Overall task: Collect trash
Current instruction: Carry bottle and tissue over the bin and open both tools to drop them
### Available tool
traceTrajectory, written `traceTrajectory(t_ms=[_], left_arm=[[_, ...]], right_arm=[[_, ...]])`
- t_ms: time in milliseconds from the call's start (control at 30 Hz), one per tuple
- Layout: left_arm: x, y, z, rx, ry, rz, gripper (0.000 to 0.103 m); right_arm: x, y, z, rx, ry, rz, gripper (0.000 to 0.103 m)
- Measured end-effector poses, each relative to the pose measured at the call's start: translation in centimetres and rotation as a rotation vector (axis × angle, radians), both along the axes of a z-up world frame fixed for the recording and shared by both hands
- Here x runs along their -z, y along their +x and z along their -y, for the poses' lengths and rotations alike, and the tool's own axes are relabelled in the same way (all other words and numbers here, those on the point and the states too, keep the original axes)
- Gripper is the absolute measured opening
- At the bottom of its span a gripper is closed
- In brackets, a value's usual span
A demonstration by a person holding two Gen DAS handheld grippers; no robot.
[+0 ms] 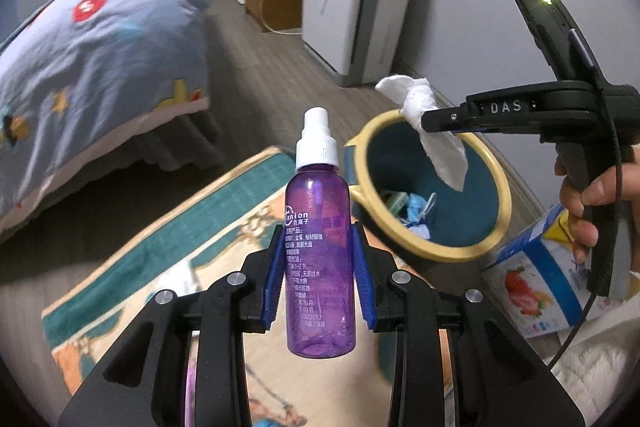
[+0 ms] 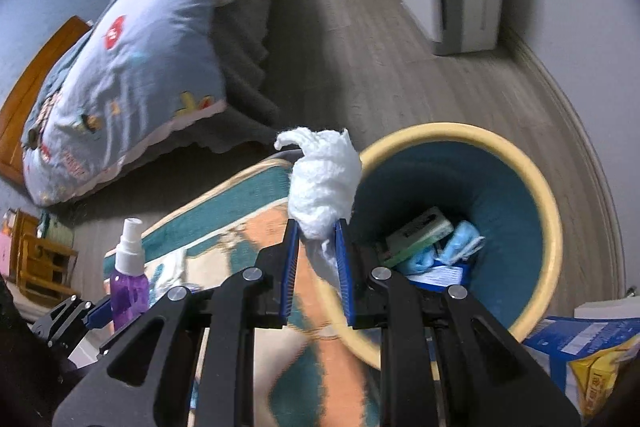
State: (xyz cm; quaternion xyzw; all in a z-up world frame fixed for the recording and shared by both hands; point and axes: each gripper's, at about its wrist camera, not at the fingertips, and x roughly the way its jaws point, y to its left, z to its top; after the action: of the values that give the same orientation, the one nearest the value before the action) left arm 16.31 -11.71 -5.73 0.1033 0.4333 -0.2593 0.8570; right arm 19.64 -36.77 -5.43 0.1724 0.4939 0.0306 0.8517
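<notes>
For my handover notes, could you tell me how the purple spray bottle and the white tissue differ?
The purple spray bottle is rigid, see-through and upright; the white tissue is soft, crumpled and drooping. The bottle sits in the left gripper over the rug, the tissue in the right gripper by the bin's rim. Both are gripped.

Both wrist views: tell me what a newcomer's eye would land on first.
The translucent purple plastic spray bottle with a white pump, upright between the left gripper blue pads, dominates the left wrist view. Next comes the crumpled white tissue pinched in the right gripper, beside the rim of the round teal bin with a yellow rim, which already holds litter.
</notes>
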Motion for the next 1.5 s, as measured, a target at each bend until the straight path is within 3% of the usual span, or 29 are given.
traceTrajectory(t_ms=[167,600,967,1500], left_arm=[[1.0,0.4,3.2,0.069,0.027,-0.004,0.033],[2.3,0.9,9.3,0.158,0.032,-0.039,0.033],[4.3,2.4,12.0,0.172,0.041,-0.093,0.033],[5.5,3.3,14.8,0.192,0.070,-0.078,0.033]], right_arm=[[1.5,-0.2,3.9,0.073,-0.037,-0.036,0.018],[6.5,-0.7,9.6,0.235,0.034,-0.155,0.018],[7.0,-0.8,11.1,0.285,0.075,-0.166,0.018],[7.0,-1.3,12.3,0.342,0.073,-0.159,0.018]])
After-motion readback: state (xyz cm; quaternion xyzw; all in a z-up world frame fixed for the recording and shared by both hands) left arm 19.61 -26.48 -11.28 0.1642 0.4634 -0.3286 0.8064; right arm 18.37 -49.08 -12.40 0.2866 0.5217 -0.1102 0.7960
